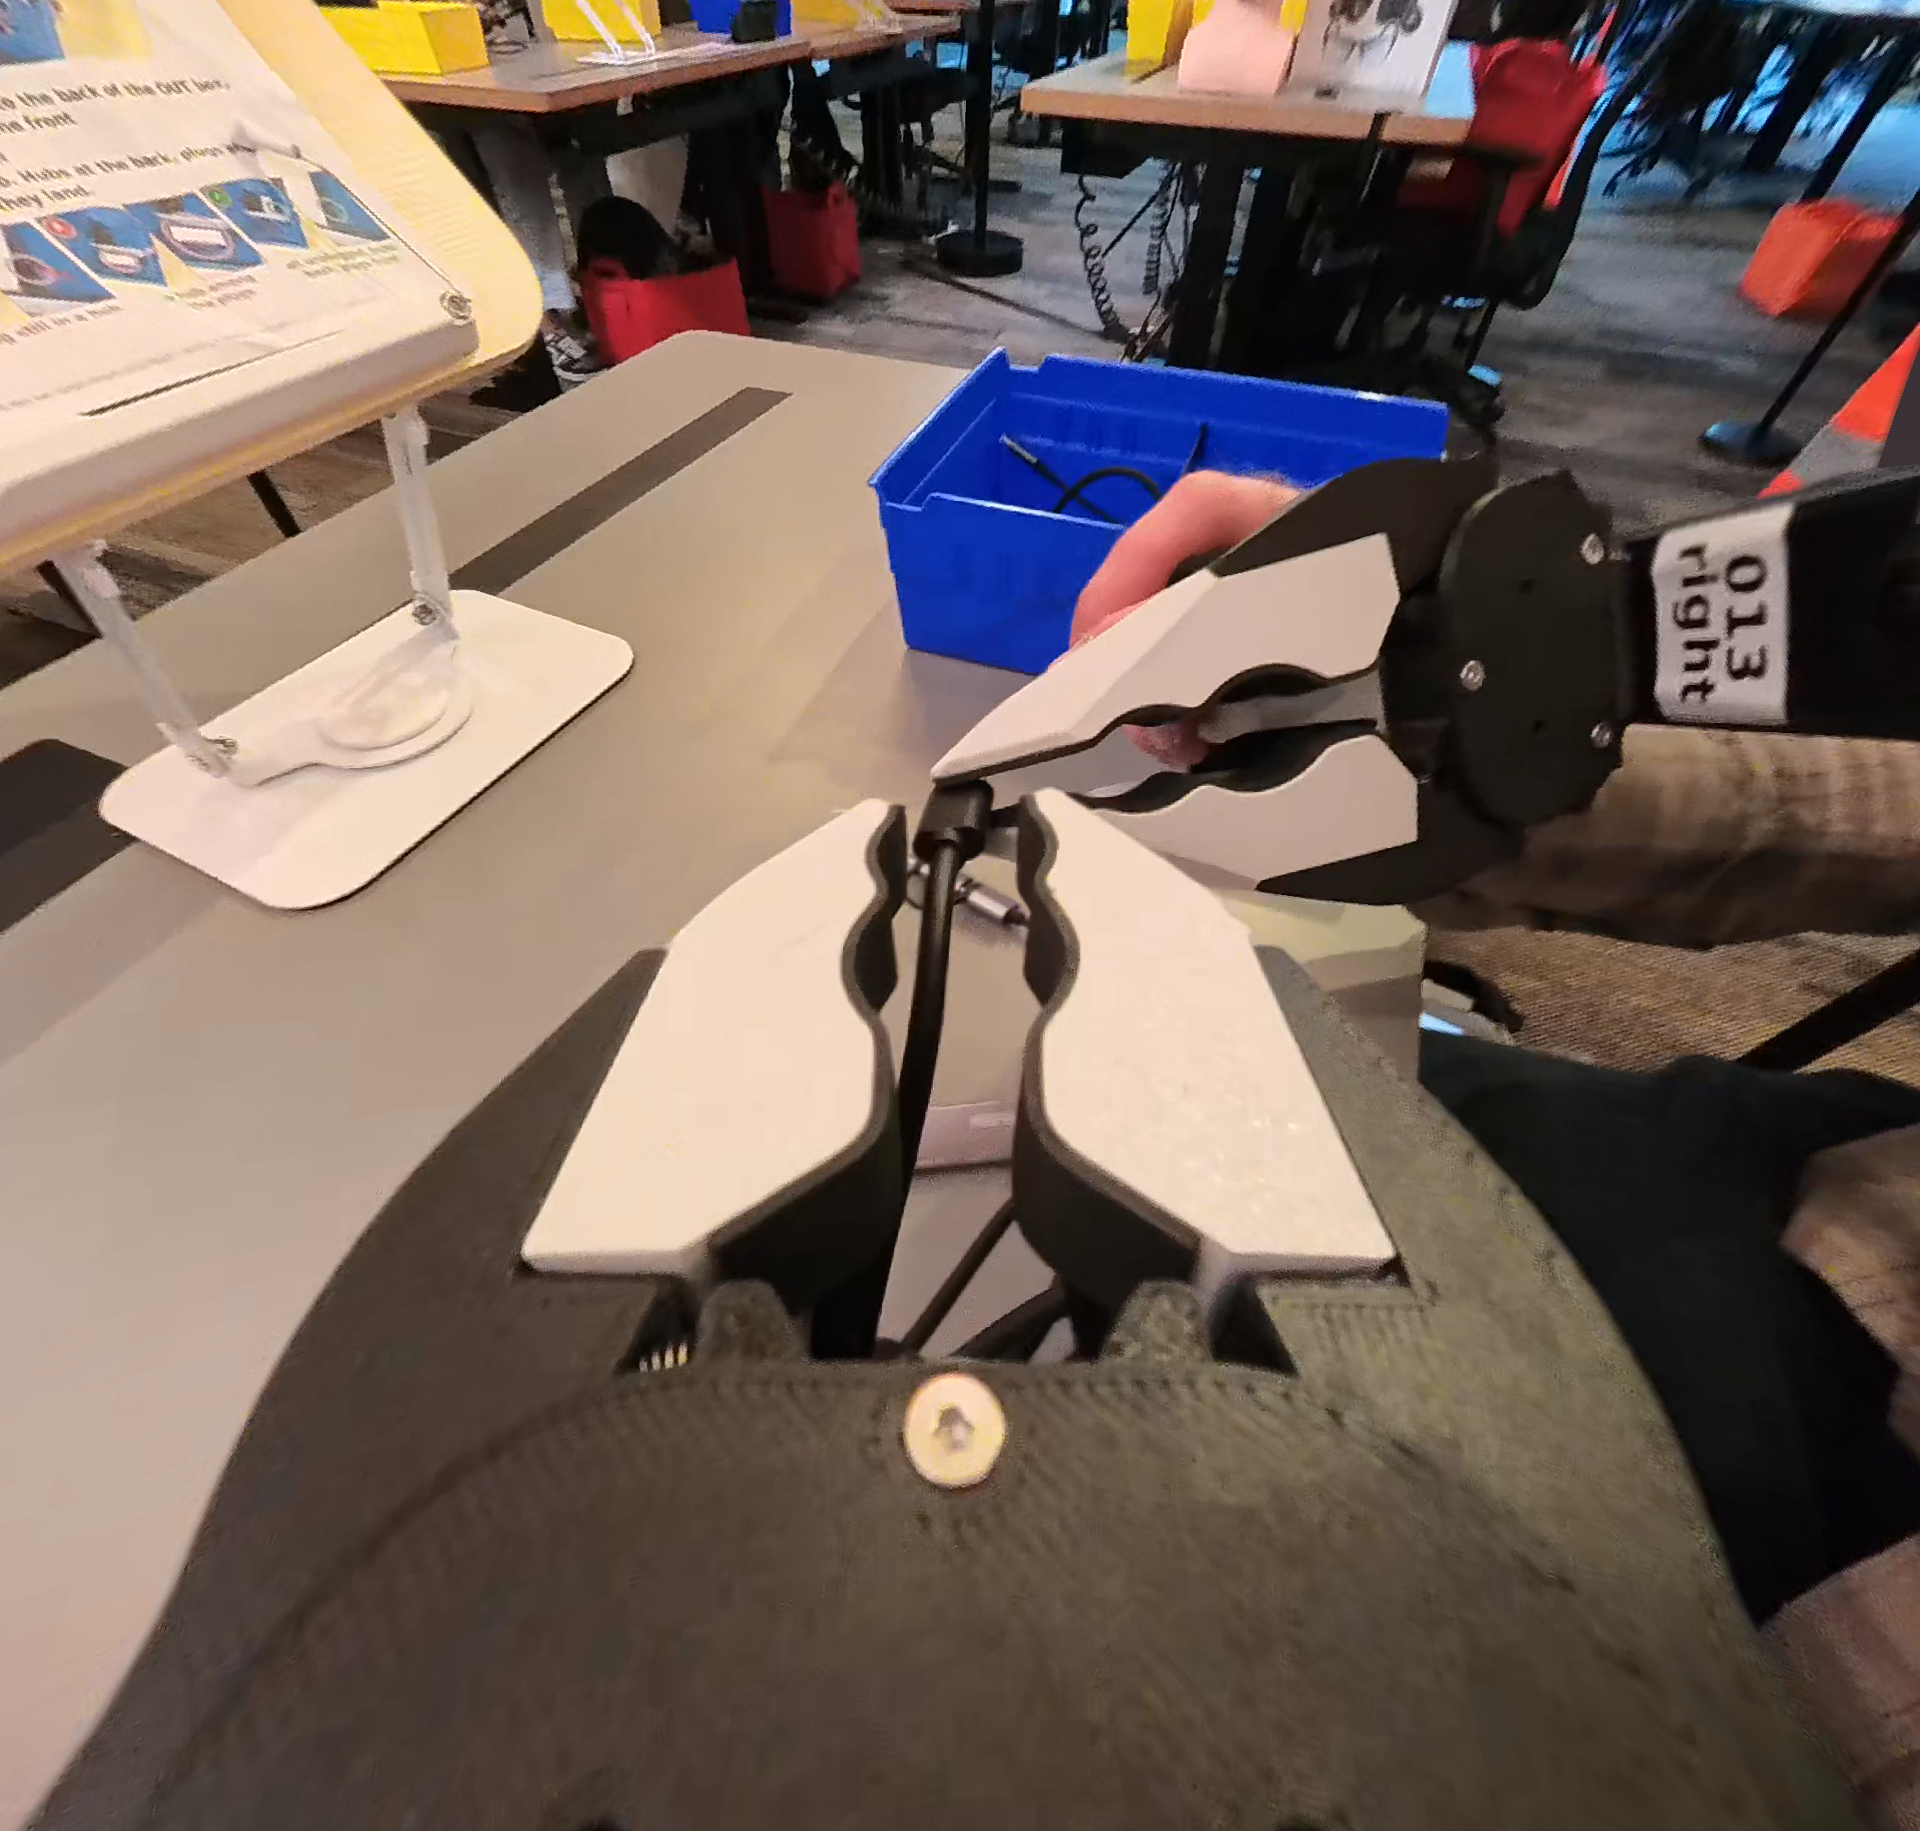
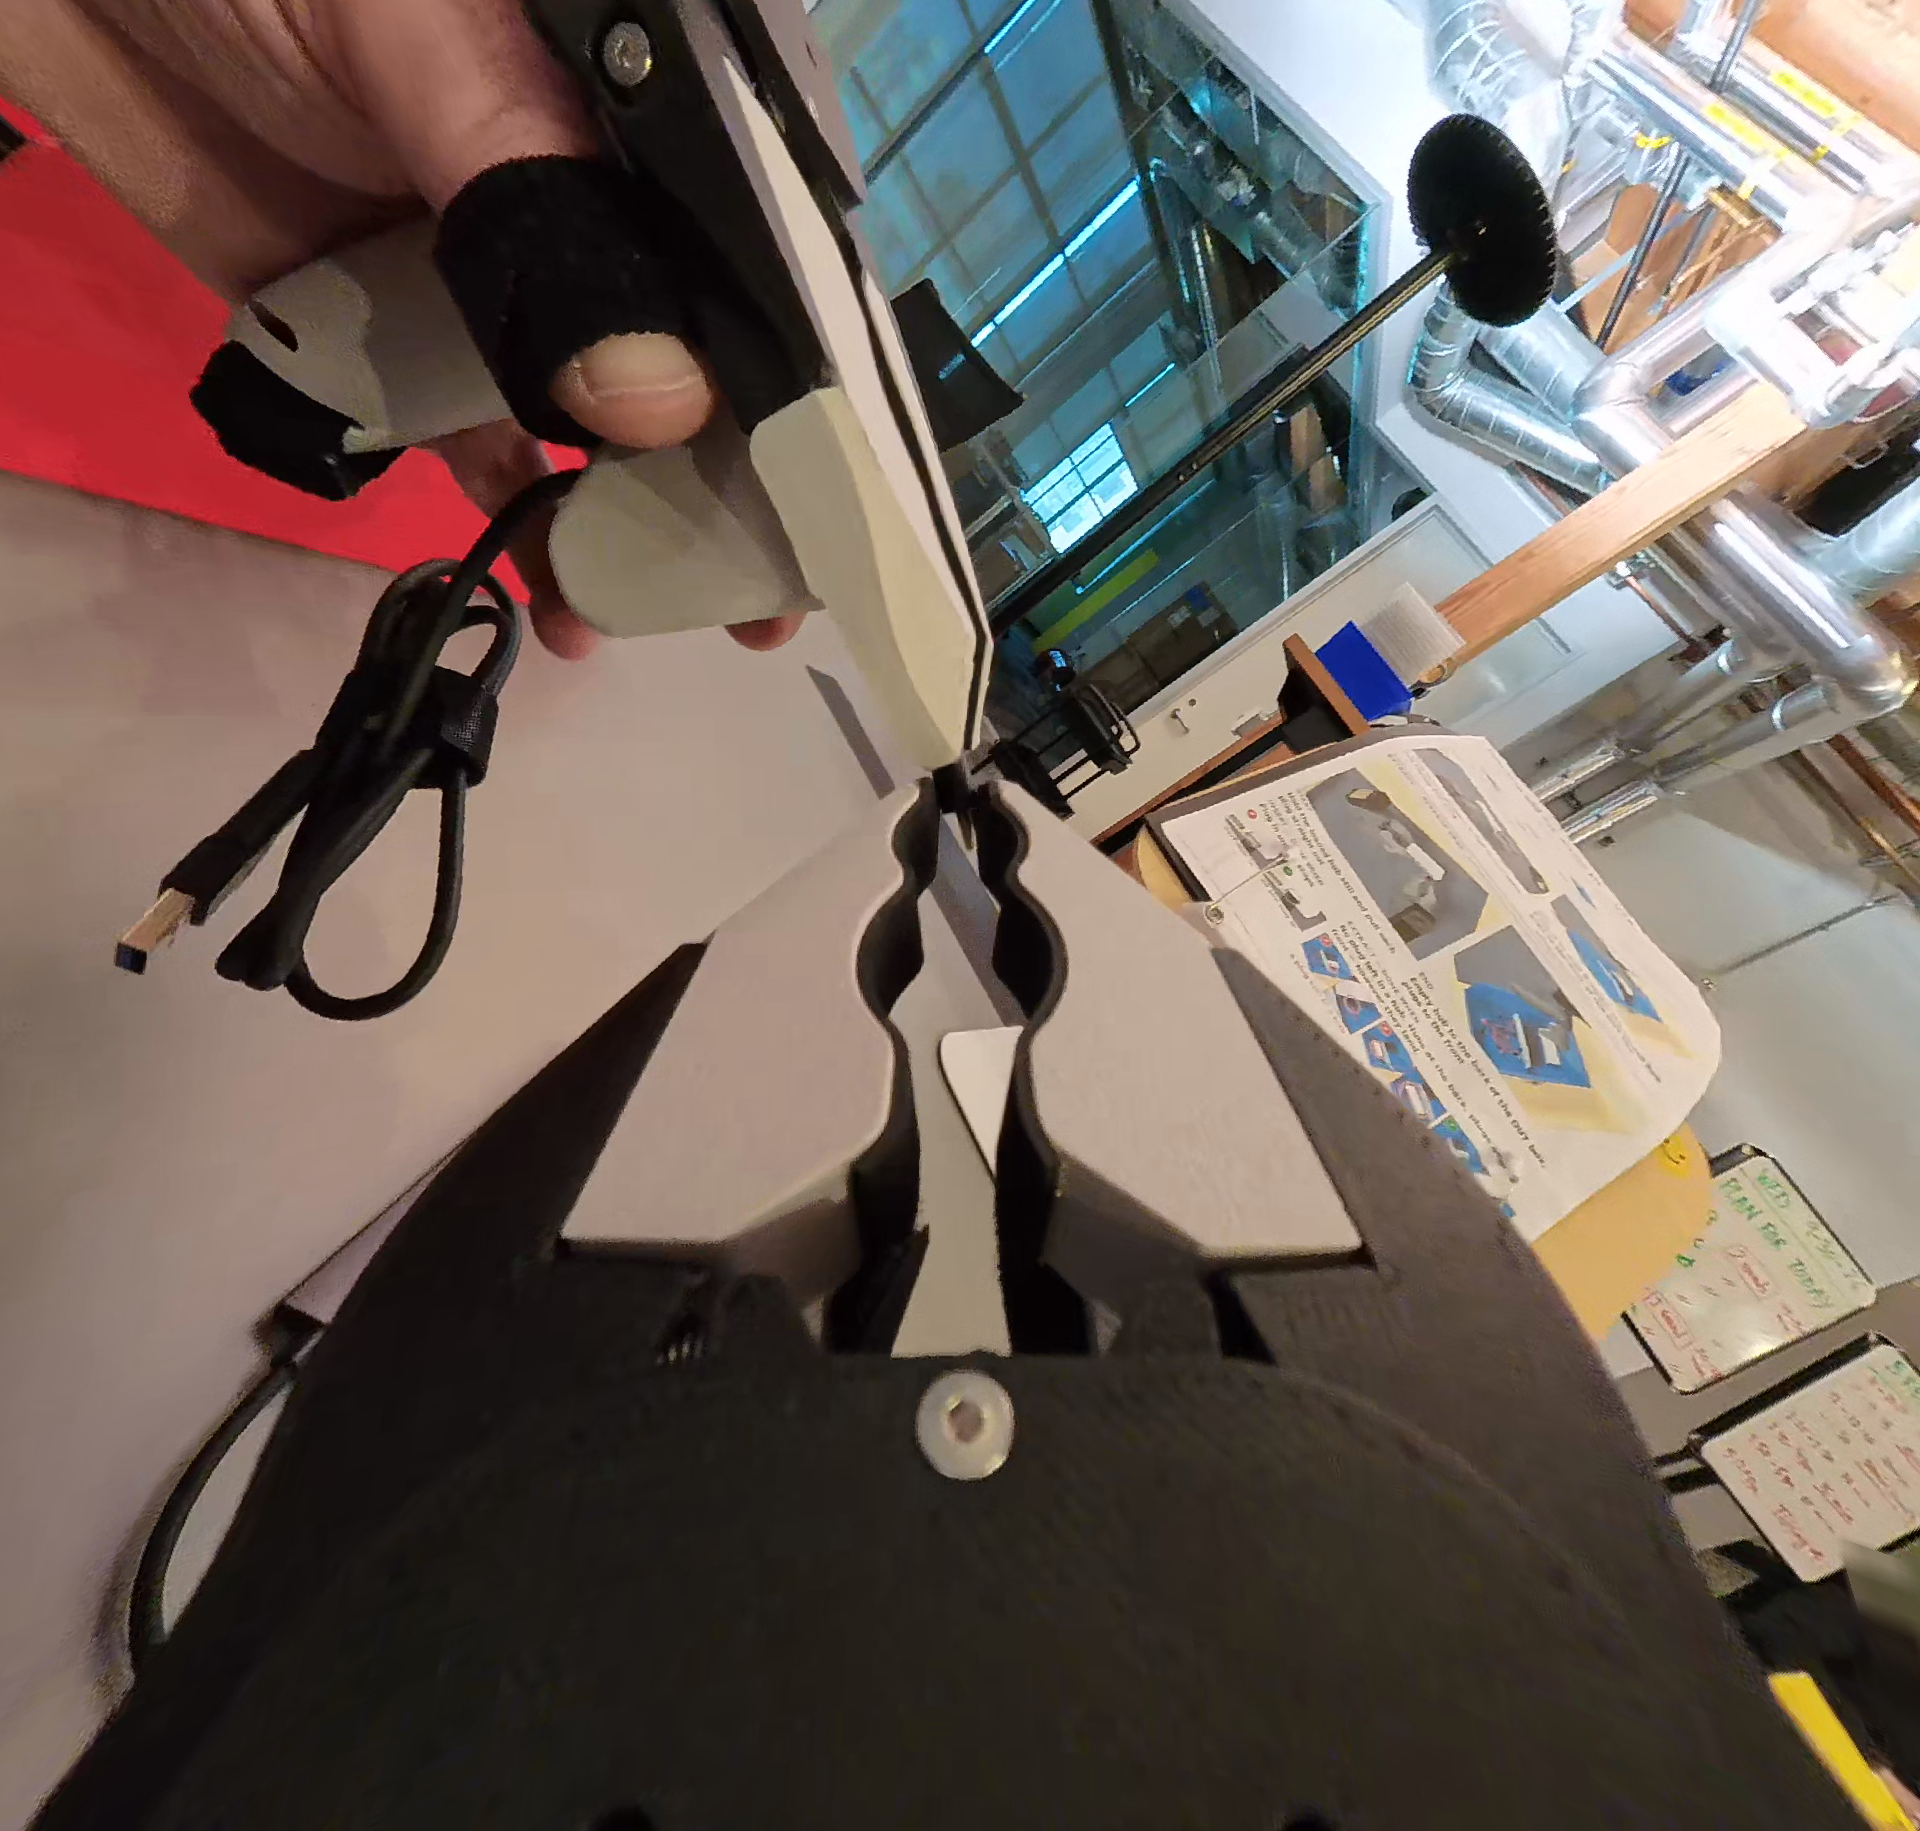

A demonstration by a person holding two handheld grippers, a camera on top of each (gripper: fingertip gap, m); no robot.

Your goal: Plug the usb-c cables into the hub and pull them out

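Cable (image 1: 928, 992) over grey table (image 1: 644, 638)

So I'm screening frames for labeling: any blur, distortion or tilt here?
Left wrist view: fisheye bends the table edge; the black cable is sharp, the gripper body nearest the lens is soft. Right wrist view: rolled sideways, edges smeared, the bundled cable fairly sharp.

A grey table (image 1: 644, 701) carries a blue bin (image 1: 997, 576) and a white stand base (image 1: 353, 742).

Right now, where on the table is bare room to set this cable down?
Bare table lies between the white stand base and the blue bin. It is crowded where the right gripper meets the left gripper over the black cable.
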